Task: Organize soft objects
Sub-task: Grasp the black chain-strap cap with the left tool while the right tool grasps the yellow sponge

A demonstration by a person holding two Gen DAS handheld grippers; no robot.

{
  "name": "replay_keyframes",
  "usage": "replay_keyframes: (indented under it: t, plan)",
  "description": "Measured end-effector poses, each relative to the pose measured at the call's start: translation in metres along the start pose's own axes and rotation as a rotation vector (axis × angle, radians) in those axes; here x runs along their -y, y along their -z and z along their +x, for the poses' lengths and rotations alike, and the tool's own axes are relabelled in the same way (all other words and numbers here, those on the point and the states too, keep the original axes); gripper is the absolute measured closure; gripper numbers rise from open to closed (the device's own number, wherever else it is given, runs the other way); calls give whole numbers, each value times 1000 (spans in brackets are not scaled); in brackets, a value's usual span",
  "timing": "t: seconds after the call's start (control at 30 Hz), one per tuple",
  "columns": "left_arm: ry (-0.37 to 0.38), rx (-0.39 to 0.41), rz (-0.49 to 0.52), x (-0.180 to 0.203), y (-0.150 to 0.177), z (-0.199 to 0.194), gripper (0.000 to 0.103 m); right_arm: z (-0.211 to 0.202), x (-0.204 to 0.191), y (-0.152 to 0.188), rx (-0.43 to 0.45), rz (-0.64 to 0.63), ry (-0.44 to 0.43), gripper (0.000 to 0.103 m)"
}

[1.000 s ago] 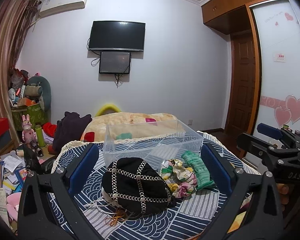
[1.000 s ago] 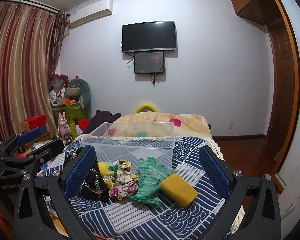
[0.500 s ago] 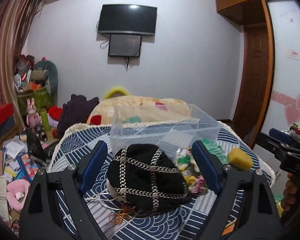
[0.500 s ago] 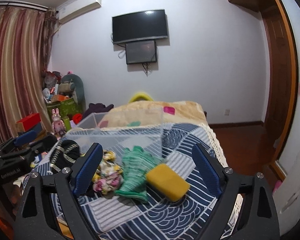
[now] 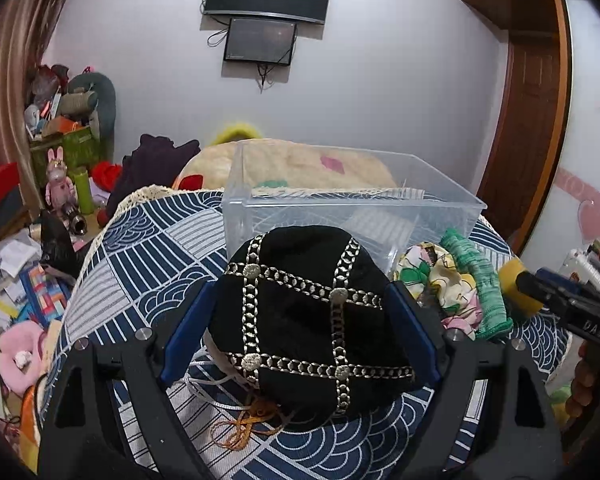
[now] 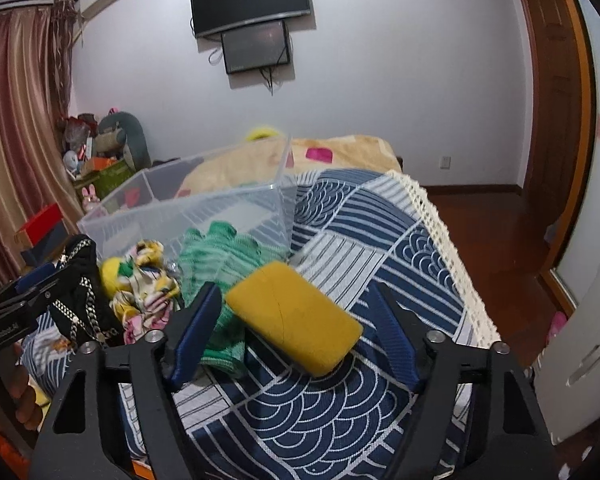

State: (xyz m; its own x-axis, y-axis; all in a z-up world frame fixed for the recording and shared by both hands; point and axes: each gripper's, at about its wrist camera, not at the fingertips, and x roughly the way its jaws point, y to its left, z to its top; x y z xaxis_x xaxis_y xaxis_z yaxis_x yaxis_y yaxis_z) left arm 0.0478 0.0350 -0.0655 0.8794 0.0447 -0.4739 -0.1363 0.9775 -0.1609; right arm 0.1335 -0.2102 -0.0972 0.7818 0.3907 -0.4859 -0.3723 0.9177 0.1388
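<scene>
The left gripper [image 5: 300,320] straddles the black chain-trimmed cap [image 5: 312,320], jaws spread, pads at or just beside its 2 flanks. The cap lies just in front of the clear plastic bin [image 5: 352,208]. The right gripper [image 6: 296,332] brackets the yellow sponge [image 6: 294,322], jaws spread, neither pad clearly touching. The sponge's long axis runs diagonally across the gap, right of the green glove [image 6: 216,256] and floral cloth [image 6: 148,284]. All items rest on a blue patterned bedspread [image 6: 364,248] in a bedroom.
</scene>
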Motion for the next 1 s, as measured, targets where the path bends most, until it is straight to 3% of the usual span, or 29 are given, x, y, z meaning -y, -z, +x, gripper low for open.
replay_keyframes:
  t: [0.17,0.4,0.53,0.77,0.8,1.0]
  plan:
    - [27,-2,-26,-10,-1,0,25,3,-3,2,-33,-7,-5,44]
    - [28,-29,12,-8,3,0,51,5,-3,-3,-22,-13,5,56]
    - [19,-28,29,-5,5,-7,68,1,-1,-4,-6,0,6,59]
    - [45,3,12,-10,-2,-26,88,-7,-5,-11,33,-10,12,61]
    - [39,17,18,-9,-4,-30,102,-9,-5,-13,39,-13,13,61]
    - [38,72,44,-7,-19,-48,102,-19,-11,-24,75,-16,4,61]
